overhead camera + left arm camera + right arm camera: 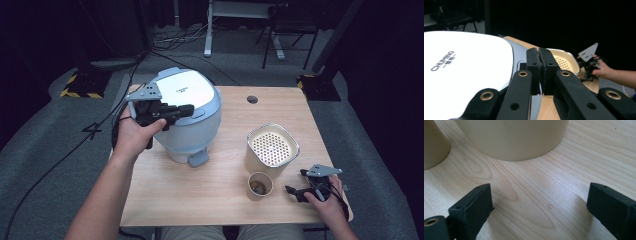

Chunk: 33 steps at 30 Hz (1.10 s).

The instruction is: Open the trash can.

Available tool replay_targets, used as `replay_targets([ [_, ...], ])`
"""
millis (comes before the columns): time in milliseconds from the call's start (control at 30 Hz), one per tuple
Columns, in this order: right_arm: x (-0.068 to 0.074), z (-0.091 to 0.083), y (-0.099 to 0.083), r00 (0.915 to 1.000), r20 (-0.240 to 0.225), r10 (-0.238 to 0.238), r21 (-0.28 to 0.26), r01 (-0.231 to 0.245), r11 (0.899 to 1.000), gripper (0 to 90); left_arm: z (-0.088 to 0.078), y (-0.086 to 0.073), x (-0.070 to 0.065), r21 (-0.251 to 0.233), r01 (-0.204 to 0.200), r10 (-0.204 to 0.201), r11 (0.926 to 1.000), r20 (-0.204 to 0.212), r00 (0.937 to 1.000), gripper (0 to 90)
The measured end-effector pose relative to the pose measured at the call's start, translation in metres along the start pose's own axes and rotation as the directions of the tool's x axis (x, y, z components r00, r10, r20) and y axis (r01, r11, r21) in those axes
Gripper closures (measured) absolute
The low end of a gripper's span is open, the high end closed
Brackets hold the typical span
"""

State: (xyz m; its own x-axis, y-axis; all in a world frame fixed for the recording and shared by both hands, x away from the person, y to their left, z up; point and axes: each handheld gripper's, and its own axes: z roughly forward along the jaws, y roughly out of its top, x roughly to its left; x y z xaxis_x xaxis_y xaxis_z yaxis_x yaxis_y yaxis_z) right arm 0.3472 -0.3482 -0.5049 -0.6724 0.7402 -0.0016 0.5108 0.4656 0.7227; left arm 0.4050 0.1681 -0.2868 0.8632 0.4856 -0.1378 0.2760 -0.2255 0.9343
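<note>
high view: left gripper (186, 110) fingers pressed together, empty, over the cooker (192, 117); right gripper (295, 192) fingers wide.

The rice cooker (187, 115) has a white lid over a pale blue body, with grey lettering printed on the lid. The worktop (225, 200) is light wood with a wavy brown grain. The beige container (271, 150) carries a cream insert dotted with rows of small holes and a silvery rim. The paper cup (260, 186) is tan, dark inside. Both tongs, left (186, 110) and right (295, 192), are black with grey plates. The floor (50, 130) is grey carpet, with yellow-and-black striped tape (80, 92) at one edge.
</note>
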Motion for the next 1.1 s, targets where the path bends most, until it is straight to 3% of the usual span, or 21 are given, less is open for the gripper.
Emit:
replay_targets([
  [167, 0.000, 0.000, 0.000, 1.0000, 0.000, 0.000, 0.000, 0.000, 1.000, 6.6, 0.009, 0.000, -0.003, 0.040, -0.001, 0.002, 0.9992, -0.024, 0.9997, 89.2],
  [267, 0.000, 0.000, 0.000, 1.0000, -0.001, 0.000, -0.001, 0.000, 1.000, 6.6, 0.015, 0.001, -0.005, 0.073, -0.015, 0.020, 0.9972, -0.066, 0.9976, 89.0],
  [500, 0.000, 0.000, 0.000, 1.0000, 0.000, 0.000, 0.000, 0.000, 1.000, 6.6, 0.017, 0.005, -0.008, 0.109, -0.040, 0.052, 0.9932, -0.107, 0.9929, 89.2],
  [800, 0.000, 0.000, 0.000, 1.0000, -0.001, -0.002, -0.001, 0.002, 1.000, 6.6, 0.018, 0.006, -0.009, 0.143, -0.025, 0.039, 0.9894, -0.097, 0.9945, 89.8],
  [967, 0.000, 0.000, 0.000, 1.0000, 0.001, -0.003, -0.001, 0.003, 1.000, 7.1, 0.018, 0.009, -0.012, 0.172, -0.037, 0.060, 0.9844, -0.133, 0.9893, 89.9],
  [1100, 0.000, 0.000, 0.000, 1.0000, 0.001, -0.005, -0.002, 0.005, 1.000, 7.2, 0.018, 0.008, -0.010, 0.160, -0.021, 0.038, 0.9869, -0.103, 0.9939, 89.7],
])
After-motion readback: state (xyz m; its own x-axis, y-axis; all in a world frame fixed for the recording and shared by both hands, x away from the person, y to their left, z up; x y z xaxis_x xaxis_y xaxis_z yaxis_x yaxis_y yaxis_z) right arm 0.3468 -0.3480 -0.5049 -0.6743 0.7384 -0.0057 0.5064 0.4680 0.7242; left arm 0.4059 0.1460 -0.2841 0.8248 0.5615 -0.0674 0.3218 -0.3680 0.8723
